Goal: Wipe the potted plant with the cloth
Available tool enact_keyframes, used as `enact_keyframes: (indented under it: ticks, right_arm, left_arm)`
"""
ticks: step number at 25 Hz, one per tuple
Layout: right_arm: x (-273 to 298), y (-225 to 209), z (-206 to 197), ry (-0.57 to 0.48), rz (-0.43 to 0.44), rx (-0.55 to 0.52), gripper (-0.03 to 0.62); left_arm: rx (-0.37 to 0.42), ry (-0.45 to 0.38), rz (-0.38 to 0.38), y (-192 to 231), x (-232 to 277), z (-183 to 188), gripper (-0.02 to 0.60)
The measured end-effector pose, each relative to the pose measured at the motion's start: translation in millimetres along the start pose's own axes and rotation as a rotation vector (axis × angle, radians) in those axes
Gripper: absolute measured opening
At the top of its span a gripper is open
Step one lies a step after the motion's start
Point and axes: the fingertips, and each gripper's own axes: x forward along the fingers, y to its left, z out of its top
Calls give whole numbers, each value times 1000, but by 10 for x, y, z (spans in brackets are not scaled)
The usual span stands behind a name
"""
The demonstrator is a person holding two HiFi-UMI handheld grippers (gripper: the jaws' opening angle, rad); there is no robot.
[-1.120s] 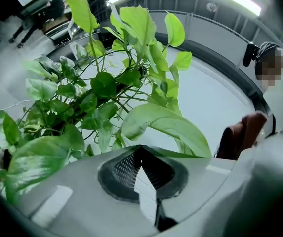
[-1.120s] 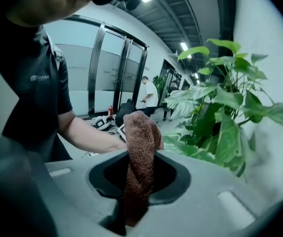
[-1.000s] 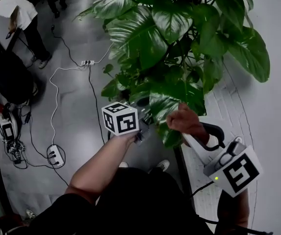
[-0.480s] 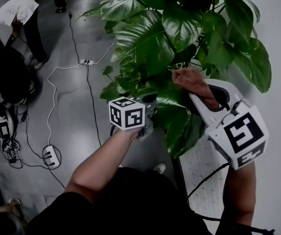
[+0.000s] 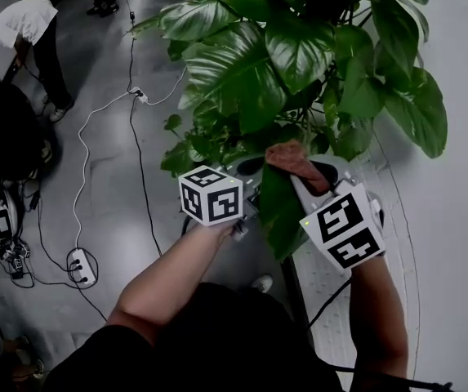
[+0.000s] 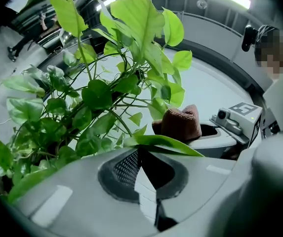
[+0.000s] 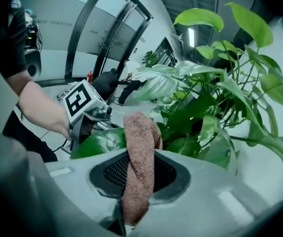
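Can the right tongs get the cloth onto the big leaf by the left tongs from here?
Probably yes. The right tongs are shut on the cloth, which sticks out past their tips beside the big leaf. The left tongs seem to pinch that leaf, and nothing lies between.

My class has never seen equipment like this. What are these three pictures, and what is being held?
There is no robot: a person holds a hand-held gripper in each hand. One picture comes from a camera on the person's head, looking down; the other two cameras ride on those tools. The right hand-held gripper is clamped on a brown cloth beside a large leafy plant. The left hand-held gripper seems to pinch one leaf. The patterned cubes belong to them. Cables lie on the grey floor.
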Motion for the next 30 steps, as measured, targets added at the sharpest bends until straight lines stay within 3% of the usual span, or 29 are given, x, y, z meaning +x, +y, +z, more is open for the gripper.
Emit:
enact_keyframes:
  ticks: [5,21,30]
  right_arm:
    - [44,183,44,-7,14,-24,66]
    - [-42,675,-53,-59,69,48,66]
    - [-138,929,-147,-124,129,117,66]
  left_arm:
    - [48,-9,15,-54,-15,39,17]
    - [19,-14,44,-1,-95,-53,17]
    - [50,1,67,-38,-73,-32,17]
